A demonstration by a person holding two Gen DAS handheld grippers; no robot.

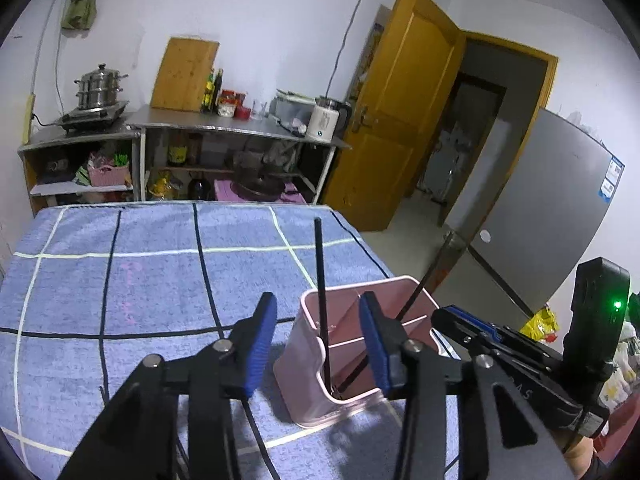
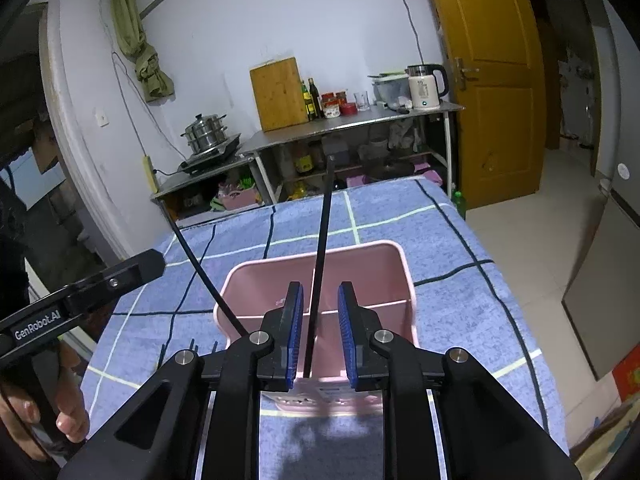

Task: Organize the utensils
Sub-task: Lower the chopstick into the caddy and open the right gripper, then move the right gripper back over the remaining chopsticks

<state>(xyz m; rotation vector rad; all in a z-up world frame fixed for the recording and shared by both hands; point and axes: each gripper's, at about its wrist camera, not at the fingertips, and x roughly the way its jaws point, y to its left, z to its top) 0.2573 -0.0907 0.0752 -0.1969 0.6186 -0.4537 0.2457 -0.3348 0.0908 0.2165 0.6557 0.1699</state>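
A pink utensil holder [image 1: 320,360] with inner dividers stands on the blue checked cloth [image 1: 152,288]; it also shows in the right wrist view [image 2: 320,280]. Two black chopsticks stand in it: one upright [image 1: 321,292], one leaning right [image 1: 428,276]. In the right wrist view one chopstick [image 2: 320,260] rises between my right gripper's fingers, untouched, and the other [image 2: 200,264] leans left. My left gripper [image 1: 318,344] is open, its pads either side of the holder's near-left part. My right gripper [image 2: 319,332] is open just above the holder's near rim.
A steel counter [image 1: 224,124] at the back carries a cutting board, bottles, a kettle [image 1: 324,120] and a steamer pot [image 1: 98,88]. An orange door [image 1: 400,112] stands open at right. The cloth's right edge drops to tiled floor [image 2: 532,264].
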